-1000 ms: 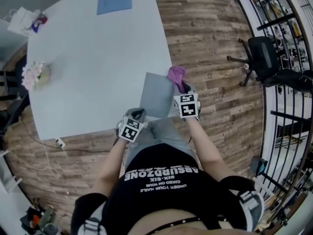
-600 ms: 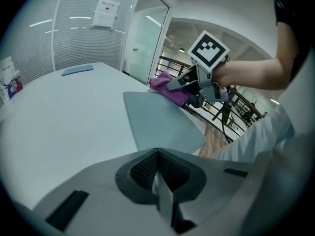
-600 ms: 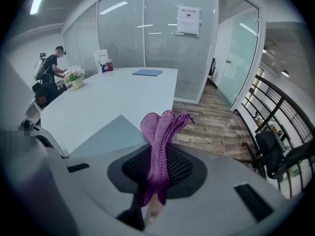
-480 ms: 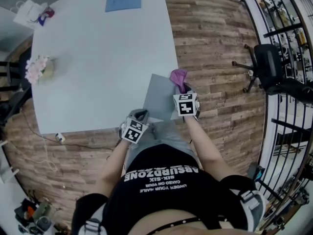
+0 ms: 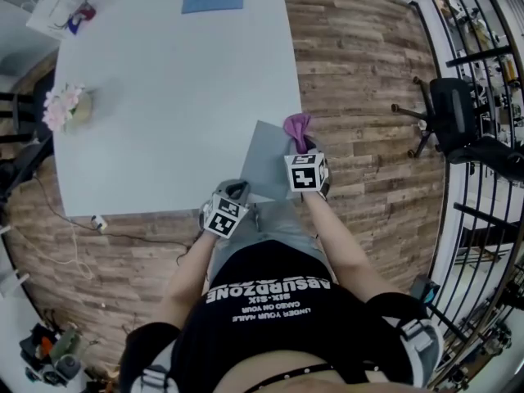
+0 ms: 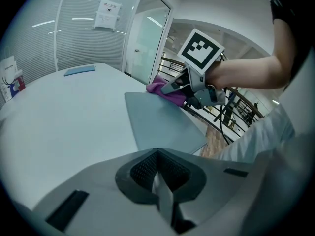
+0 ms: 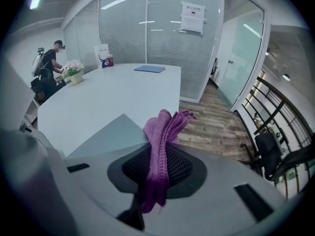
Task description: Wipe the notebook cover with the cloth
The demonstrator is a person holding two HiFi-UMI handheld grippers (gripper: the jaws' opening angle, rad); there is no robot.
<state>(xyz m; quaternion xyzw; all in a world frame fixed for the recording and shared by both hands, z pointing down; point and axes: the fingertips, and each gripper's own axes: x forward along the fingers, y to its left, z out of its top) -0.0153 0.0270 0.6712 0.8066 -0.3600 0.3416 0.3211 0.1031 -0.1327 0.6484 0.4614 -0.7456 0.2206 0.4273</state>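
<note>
The wiping step looks to be in hand. The right tool point(image 7: 158, 170) is clenched on a purple, loosely knitted cloth point(image 7: 163, 129), which runs as a folded band between its jaws and flares into soft ruffled ends just ahead of its tip. In the head view, that bunched end sits at the far right corner of the thin, flat, grey rectangular notebook point(image 5: 266, 160). Most of the cover lies to the left of the tool and back toward its handle. From the left gripper view the cloth seems to touch the cover's edge, though I cannot tell how firmly.

The left tool point(image 6: 160, 180) is clamped shut with nothing seen between its jaws. The notebook lies ahead of it and slightly to its right, apart from its tip.

The notebook lies on the large, pale, smooth desk point(image 5: 164, 97), and its near corner appears to jut past the desk edge.

The next move probably calls for lowering the cloth flat onto the cover and drawing it leftward and back across the grey surface while keeping the grip. The cover looks matte but slick, as does the desk, so the notebook may slide under a stroke. The idle left tool pressing down on its near corner would likely steady it. The cloth is limp, so only the part close to the jaws would carry pressure.
</note>
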